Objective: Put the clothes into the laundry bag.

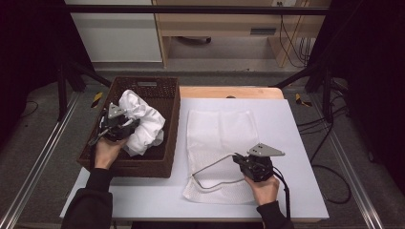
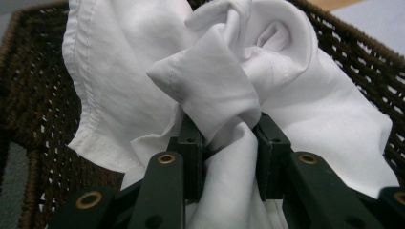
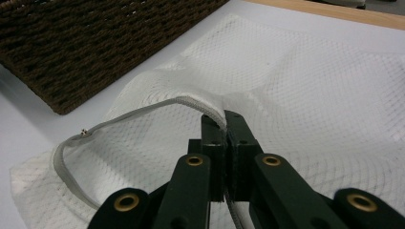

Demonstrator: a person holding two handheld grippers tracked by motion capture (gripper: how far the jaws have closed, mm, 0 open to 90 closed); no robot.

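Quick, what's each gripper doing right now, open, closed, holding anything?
Left gripper: closed on the white cloth in the basket.
Right gripper: closed on the zipper edge of the mesh bag, lifting it open.

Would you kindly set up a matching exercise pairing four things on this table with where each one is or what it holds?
1. white garment
2. mesh bag
3. left claw
4. right claw

A. flat on the table, mouth lifted open
B. shut on the bag's zipper edge
C. bunched in the wicker basket
D. shut on a fold of white cloth

Pairs: 1-C, 2-A, 3-D, 4-B
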